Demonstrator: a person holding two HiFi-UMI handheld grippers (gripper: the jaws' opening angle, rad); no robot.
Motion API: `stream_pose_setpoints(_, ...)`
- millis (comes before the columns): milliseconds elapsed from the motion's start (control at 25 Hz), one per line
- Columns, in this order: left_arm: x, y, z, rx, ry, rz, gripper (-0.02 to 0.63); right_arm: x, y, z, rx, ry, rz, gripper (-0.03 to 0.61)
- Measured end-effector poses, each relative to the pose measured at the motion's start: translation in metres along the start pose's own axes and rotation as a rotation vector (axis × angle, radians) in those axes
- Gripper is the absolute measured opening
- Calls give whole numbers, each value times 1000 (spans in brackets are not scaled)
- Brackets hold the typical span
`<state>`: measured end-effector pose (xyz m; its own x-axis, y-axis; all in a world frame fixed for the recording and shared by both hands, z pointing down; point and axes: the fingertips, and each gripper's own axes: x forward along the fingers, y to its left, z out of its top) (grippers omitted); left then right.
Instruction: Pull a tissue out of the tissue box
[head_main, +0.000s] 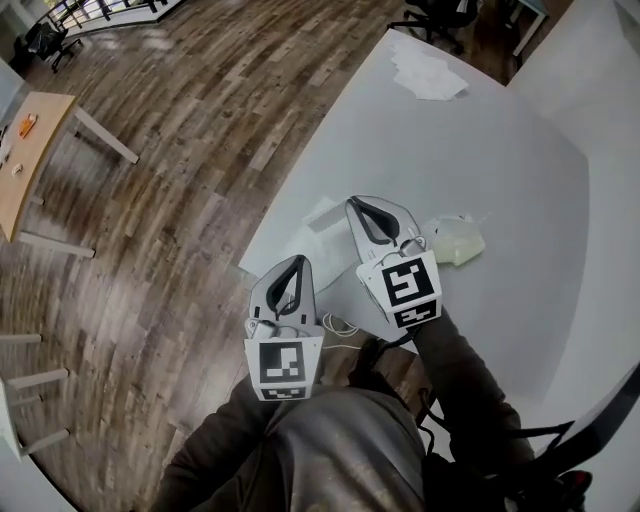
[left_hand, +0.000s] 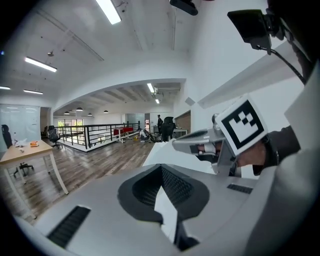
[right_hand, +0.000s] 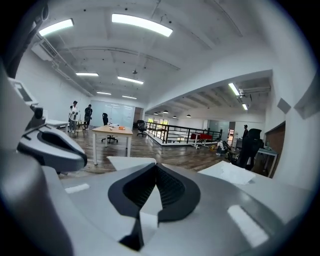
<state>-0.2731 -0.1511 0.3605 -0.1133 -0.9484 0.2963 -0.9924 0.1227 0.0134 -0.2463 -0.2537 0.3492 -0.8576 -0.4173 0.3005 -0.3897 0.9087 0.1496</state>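
Note:
The tissue box (head_main: 455, 241) is a pale soft pack lying on the white table (head_main: 520, 170), with a bit of white tissue showing at its top. My right gripper (head_main: 353, 201) hovers just left of it, jaws shut and empty, pointing along the table's near edge. My left gripper (head_main: 299, 261) is lower left, out over the table's corner, its tips also together with nothing between them. In the left gripper view the jaws (left_hand: 161, 166) meet, and the right gripper (left_hand: 220, 137) shows beside them. The right gripper view shows its jaws (right_hand: 156, 166) meeting; the box is not in that view.
A flat white sheet (head_main: 322, 215) lies at the table's corner under the right gripper. Loose white tissues (head_main: 426, 75) sit at the table's far end, also in the right gripper view (right_hand: 233, 173). Wooden floor, a wooden table (head_main: 30, 150) and people lie beyond.

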Motion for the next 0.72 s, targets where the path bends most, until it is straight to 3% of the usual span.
stream_pose_setpoints(280,-4,17,-12,12,9,-37,-2,9,58,-104,22,125,16,9)
stream_pose_setpoints(440,-8,23,-15,24,9,-65,-2,9,89,-156,58,232,54,88)
stream_pose_setpoints(560,-13,20,-20,42,12,-104,-2,0,107,-171,112,261,59,153)
stream_pose_setpoints(720,-21,14,-24,55,3,-136,-2,-19,117,-167,159,235,26,153)
